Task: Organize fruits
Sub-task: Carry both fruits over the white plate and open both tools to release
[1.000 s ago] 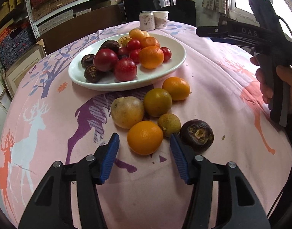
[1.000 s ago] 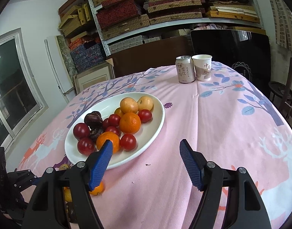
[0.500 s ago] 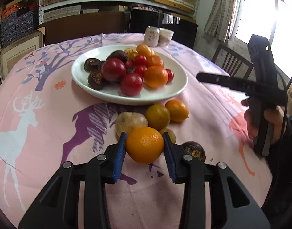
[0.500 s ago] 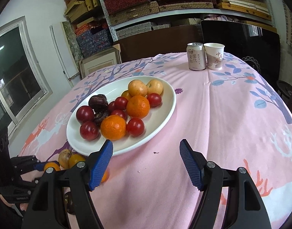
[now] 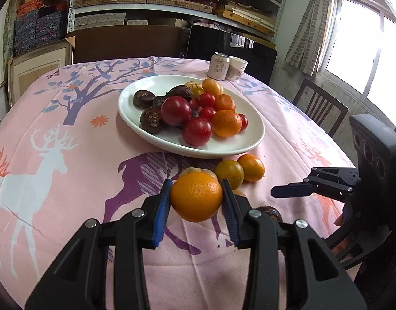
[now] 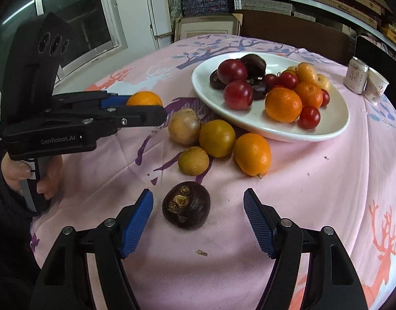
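left gripper clamps the orange, lifted near the plate | right gripper closing, not yet touching the dark fruit on the cloth | fruit probably light, round, can roll: grip its widest middle, gently

left tool: black frame, blue ribbed pads, jaws closed in and now pressed on both sides of a round orange fruit, carried clear of the worktop | left hand: wrapped round the tool's handle | right tool: tilted downward, jaws have just been closing, pads apart, touching nothing
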Demonstrator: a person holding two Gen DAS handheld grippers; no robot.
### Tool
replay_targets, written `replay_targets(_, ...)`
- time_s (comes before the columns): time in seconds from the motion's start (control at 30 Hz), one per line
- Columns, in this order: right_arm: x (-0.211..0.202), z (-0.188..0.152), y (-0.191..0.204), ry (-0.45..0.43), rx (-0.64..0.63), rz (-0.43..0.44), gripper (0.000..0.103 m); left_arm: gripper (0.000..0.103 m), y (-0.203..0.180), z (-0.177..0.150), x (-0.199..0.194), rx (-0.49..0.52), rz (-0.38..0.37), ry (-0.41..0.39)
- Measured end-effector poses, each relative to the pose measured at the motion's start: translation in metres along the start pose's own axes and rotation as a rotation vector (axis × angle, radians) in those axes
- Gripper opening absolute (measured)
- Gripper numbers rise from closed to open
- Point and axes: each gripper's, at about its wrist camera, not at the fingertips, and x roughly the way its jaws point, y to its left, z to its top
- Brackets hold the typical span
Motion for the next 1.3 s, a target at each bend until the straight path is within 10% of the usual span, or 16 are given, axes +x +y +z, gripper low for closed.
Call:
replay_targets(0.13, 0.002, -0.002, 0.007, 0.02, -0.008, -0.012, 0.039, 0.037, 0.001, -0.001, -0.001, -0.008, 0.001, 0.003)
replay_targets(0.77, -0.079, 0.059, -0.089, -0.368, 0.228, -0.173, 0.039, 0.037, 0.001, 0.054, 0.006, -0.025, 0.014, -0.039)
replay_targets(1.07, -0.016, 0.122, -0.12, -0.321, 0.251, -0.15, 0.04, 0.041, 0.009, 0.13, 0.065, -0.048, 0.073, -0.011)
replay_targets(1.3, -0.012, 0.108, -0.127, -0.347, 0.273, -0.151, 0.062, 0.06, 0.021, 0.128, 0.077, -0.116, 0.079, -0.007)
